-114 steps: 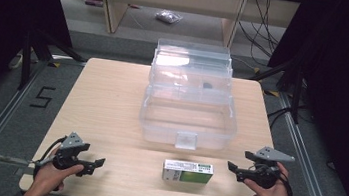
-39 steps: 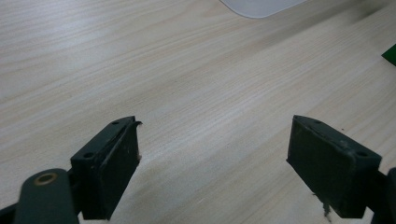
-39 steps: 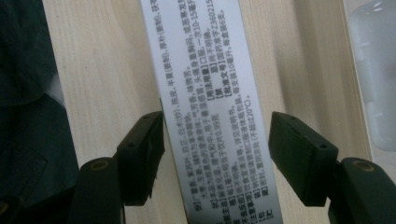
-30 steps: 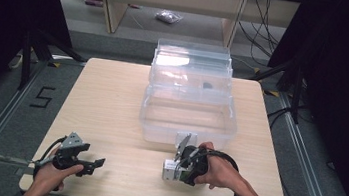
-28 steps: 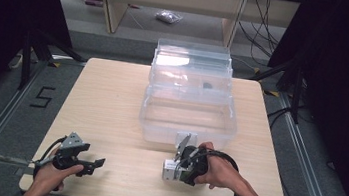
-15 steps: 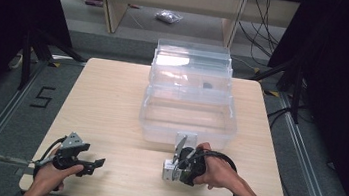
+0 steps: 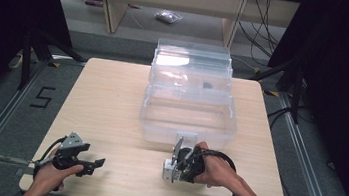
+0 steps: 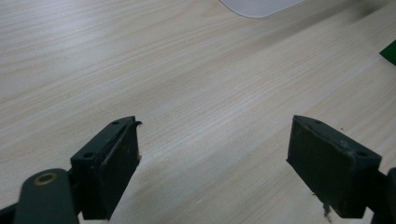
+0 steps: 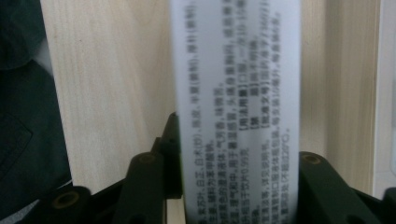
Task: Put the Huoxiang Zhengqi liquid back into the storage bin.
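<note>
One wooden table [image 7: 111,105] is seen, with one clear plastic storage box [image 7: 189,105] and one small printed carton [image 9: 236,102] counted on it. Two handheld grippers are counted, a left gripper [image 7: 96,162] and a right gripper [image 7: 174,166], each held by one hand.

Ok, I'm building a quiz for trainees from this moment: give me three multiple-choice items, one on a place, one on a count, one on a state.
1. Where is the small box?
A. inside the clear bin
B. on the table in front of the clear bin
C. on the floor

2. How many grippers are at the table?
A. one
B. two
C. three

3. How is the left gripper?
A. open, nothing between its jaws
B. shut on the box
C. shut on a cable

Answers: 1 B, it sits on the wood near the bin's front; 2 B, one per hand; 3 A, bare wood shows between its jaws.
</note>
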A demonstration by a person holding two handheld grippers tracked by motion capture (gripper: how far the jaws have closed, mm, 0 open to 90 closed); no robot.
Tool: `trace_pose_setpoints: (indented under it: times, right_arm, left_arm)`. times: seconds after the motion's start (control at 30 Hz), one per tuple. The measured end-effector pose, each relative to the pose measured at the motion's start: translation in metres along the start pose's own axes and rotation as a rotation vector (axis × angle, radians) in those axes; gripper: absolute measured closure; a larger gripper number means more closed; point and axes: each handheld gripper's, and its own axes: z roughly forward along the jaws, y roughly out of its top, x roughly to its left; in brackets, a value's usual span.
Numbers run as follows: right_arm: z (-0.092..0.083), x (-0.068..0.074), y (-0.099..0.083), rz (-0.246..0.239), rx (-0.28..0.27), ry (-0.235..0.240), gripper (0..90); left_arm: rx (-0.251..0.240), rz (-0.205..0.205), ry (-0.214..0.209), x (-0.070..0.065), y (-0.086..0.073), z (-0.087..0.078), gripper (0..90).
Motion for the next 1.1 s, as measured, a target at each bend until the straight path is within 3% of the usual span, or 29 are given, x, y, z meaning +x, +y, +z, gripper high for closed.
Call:
trace_pose_setpoints:
  times: [0.03, 0.13, 0.17, 0.2, 0.37, 0.5, 0.7, 0.8, 0.87, 0.93, 0.97, 1.0, 1.03, 1.07, 1.1]
  right_arm:
    - [-0.001, 0.000, 0.000, 0.009, 0.004, 0.008, 64.4]
    - [-0.001, -0.001, 0.001, -0.049, -0.002, -0.003, 64.9]
    - [-0.003, 0.001, 0.000, -0.007, 0.011, 0.001, 64.9]
    - [-0.003, -0.001, -0.001, -0.037, -0.006, 0.003, 65.0]
    - [-0.013, -0.001, -0.002, 0.001, 0.011, 0.001, 65.0]
    - [-0.017, -0.003, -0.003, -0.016, 0.004, -0.004, 64.9]
    - [-0.027, -0.008, -0.006, 0.004, 0.004, 0.018, 64.9]
    - [-0.033, -0.010, -0.009, 0.000, 0.005, 0.020, 64.9]
    - [-0.034, -0.015, -0.011, -0.043, -0.025, 0.024, 64.9]
    - [-0.040, -0.017, -0.013, -0.039, -0.025, 0.030, 64.9]
    - [-0.044, -0.016, -0.014, -0.001, -0.008, 0.028, 64.9]
    - [-0.044, -0.016, -0.014, -0.001, -0.008, 0.028, 64.9]
    - [-0.047, -0.022, -0.017, -0.055, -0.039, 0.024, 65.0]
    - [-0.052, -0.019, -0.019, 0.011, -0.019, 0.024, 64.9]
    - [-0.054, -0.022, -0.020, -0.009, -0.032, 0.024, 64.9]
  left_arm:
    - [-0.001, -0.001, 0.000, 0.000, 0.000, 0.000, 16.0]
    - [-0.001, -0.001, 0.000, 0.000, 0.000, 0.000, 16.0]
    - [0.008, -0.003, 0.002, 0.000, 0.000, 0.000, 16.0]
    - [0.007, -0.003, 0.002, 0.000, 0.000, 0.000, 16.0]
    - [-0.001, -0.002, 0.000, 0.000, 0.000, 0.000, 16.0]
    - [0.004, -0.006, 0.002, 0.000, 0.000, 0.000, 16.0]
    - [0.004, -0.005, 0.002, 0.000, 0.000, 0.000, 16.0]
    - [0.007, -0.002, 0.002, 0.000, 0.000, 0.000, 16.0]
    - [0.005, -0.004, 0.003, 0.000, 0.000, 0.000, 16.0]
    - [0.005, -0.004, 0.003, 0.000, 0.000, 0.000, 16.0]
    - [0.005, -0.005, 0.003, 0.000, 0.000, 0.000, 16.0]
    - [0.005, -0.005, 0.003, 0.000, 0.000, 0.000, 16.0]
    - [-0.008, -0.006, 0.008, 0.000, 0.000, 0.001, 16.0]
    - [-0.007, -0.006, 0.007, 0.000, 0.000, 0.001, 16.0]
    - [0.001, -0.004, 0.003, 0.000, 0.000, 0.000, 16.0]
